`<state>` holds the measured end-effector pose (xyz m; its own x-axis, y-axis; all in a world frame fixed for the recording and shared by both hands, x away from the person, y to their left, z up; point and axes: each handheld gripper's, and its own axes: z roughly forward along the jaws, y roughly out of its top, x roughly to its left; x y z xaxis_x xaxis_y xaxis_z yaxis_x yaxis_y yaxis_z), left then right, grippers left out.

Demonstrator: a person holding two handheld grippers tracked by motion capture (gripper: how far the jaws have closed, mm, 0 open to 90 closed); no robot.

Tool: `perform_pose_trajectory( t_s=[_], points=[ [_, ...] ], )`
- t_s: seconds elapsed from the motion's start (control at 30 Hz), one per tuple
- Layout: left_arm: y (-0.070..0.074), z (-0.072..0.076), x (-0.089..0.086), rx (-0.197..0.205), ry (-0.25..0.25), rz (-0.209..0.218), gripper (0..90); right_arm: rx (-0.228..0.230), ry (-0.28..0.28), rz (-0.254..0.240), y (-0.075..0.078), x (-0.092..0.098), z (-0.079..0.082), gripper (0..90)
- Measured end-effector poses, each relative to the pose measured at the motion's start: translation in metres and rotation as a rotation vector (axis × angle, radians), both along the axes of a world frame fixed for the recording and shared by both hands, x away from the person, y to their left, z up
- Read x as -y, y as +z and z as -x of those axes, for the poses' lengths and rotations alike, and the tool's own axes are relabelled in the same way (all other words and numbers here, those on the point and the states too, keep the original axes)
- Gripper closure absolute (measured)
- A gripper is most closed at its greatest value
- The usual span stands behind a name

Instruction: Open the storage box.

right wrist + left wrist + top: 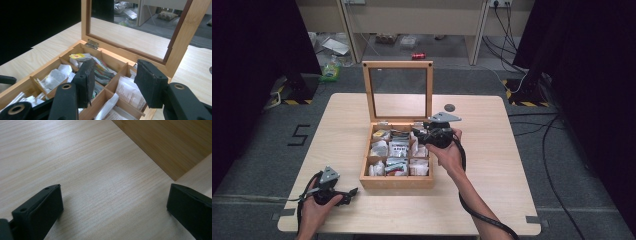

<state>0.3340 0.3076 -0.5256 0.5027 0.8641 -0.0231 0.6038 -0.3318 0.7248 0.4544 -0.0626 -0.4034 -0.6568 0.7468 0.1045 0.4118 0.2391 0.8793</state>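
The right gripper (418,134) hovers over the back right of the box (396,181), jaws half spread and holding nothing. The box sits mid-table with its lid (398,92) upright. The left gripper (352,192) rests spread on the table (492,170) near the box's front left corner.

The printing on the white paper sachets (130,93) in the partitioned wooden box (396,182) is reading too small to make out. The box's near corner (172,142) is running off the left gripper view's edge (top right), and a sachet (93,71) is lying partly hidden behind the right gripper's black jaw.
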Motion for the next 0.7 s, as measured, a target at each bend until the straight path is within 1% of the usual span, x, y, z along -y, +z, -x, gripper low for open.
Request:
perform_pose_trajectory(
  t_s=[0.2, 0.43, 0.63, 0.7],
  points=[
    [0.0, 0.0, 0.0, 0.0, -0.001, 0.0, 0.0, -0.004, 0.01, -0.021, -0.001, 0.005, 0.009, 49.1],
    [0.0, 0.0, 0.0, 0.0, -0.001, 0.0, 0.0, -0.001, 0.016, -0.016, -0.007, 0.014, 0.023, 47.8],
    [0.0, 0.0, 0.0, 0.0, -0.001, 0.0, 0.0, -0.002, 0.021, -0.032, -0.013, 0.02, 0.032, 47.0],
    [0.0, 0.0, 0.0, 0.0, 0.0, 0.002, 0.0, -0.013, 0.022, -0.033, -0.016, 0.021, 0.035, 46.8]
  ],
)
